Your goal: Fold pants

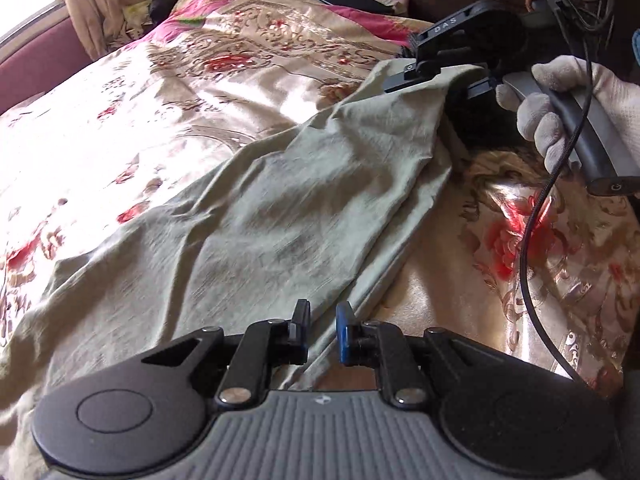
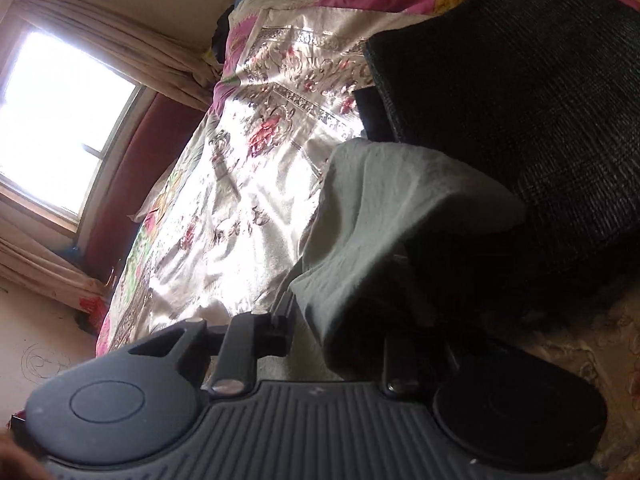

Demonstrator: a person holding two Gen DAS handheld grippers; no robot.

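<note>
Pale green pants (image 1: 256, 216) lie slantwise across a floral satin bedspread (image 1: 132, 120). At the bottom of the left wrist view, my left gripper (image 1: 322, 324) is shut on a fold of the pants' near edge, which runs between its two fingers. At the upper right, my right gripper (image 1: 416, 65), held by a white-gloved hand (image 1: 560, 96), lifts the far end of the pants off the bed. In the right wrist view the pants' end (image 2: 384, 208) drapes between the fingers of my right gripper (image 2: 340, 320) and hides the right finger.
A black woven item (image 2: 520, 100) lies on the bed just beyond the lifted end. A black cable (image 1: 532, 240) hangs from the right gripper's handle. A window (image 2: 60, 120) and curtains (image 2: 120, 52) stand past the bed's far side.
</note>
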